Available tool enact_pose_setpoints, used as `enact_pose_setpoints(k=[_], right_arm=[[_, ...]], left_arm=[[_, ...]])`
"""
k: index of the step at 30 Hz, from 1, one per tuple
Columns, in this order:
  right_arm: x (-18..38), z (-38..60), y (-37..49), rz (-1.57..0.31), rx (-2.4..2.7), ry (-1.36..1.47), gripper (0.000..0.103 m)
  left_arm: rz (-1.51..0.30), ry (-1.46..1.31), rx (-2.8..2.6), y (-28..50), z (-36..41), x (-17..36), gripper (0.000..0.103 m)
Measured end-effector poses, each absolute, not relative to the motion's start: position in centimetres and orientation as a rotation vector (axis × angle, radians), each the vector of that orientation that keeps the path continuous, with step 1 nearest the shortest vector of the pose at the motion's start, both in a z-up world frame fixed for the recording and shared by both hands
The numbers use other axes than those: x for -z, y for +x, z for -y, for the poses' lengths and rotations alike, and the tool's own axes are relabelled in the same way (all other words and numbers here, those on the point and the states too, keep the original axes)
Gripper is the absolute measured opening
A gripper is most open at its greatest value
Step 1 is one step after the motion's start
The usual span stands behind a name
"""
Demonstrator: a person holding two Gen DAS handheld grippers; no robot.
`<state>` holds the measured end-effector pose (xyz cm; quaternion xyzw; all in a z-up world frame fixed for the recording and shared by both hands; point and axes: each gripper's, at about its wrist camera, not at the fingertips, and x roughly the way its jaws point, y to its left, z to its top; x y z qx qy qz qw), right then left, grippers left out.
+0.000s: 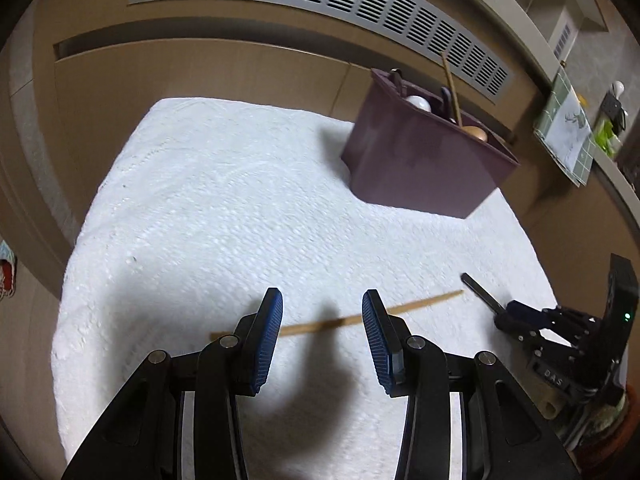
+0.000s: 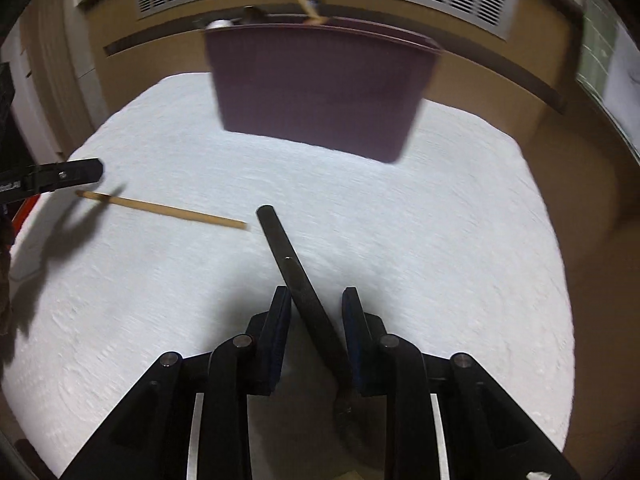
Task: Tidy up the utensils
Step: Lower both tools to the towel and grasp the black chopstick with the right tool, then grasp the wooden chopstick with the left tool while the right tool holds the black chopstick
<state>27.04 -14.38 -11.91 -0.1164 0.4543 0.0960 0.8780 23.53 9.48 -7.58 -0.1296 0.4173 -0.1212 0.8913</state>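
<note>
A single wooden chopstick (image 1: 320,324) lies flat on the white towel (image 1: 240,200); it also shows in the right wrist view (image 2: 164,210). My left gripper (image 1: 322,320) is open, its jaws straddling the chopstick just above it. My right gripper (image 2: 316,312) is shut on a black-handled utensil (image 2: 292,268), held slantwise with the handle pointing forward above the towel; it shows at the right of the left wrist view (image 1: 480,290). A maroon utensil bin (image 1: 424,160) stands at the towel's far side, holding a chopstick and several utensils; it also shows in the right wrist view (image 2: 320,88).
A brown wall panel with a grey vent grille (image 1: 320,0) runs behind the towel. A counter edge with a green-checked cloth (image 1: 568,128) is at the far right. The towel (image 2: 440,240) ends at brown surface on all sides.
</note>
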Motion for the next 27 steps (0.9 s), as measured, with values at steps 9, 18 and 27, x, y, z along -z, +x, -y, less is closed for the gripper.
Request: enact_pose_setpoints(k=[9, 18, 27], right_arm=[[12.1, 16.4, 27.1, -0.925, -0.258, -0.130, 0.029], [12.1, 18.0, 26.3, -0.937, -0.319, -0.020, 0.030], [11.9, 16.4, 26.4, -0.953, -0.382, -0.176, 0.031]], left_arm=[[-0.891, -0.299, 0.321, 24.2, -4.5, 6.5, 0.043], [-1.032, -0.245, 0.460, 26.3, 0.4, 8.8, 0.043], [-0.969, -0.269, 0.332, 18.4, -7.4, 7.1, 0.043]])
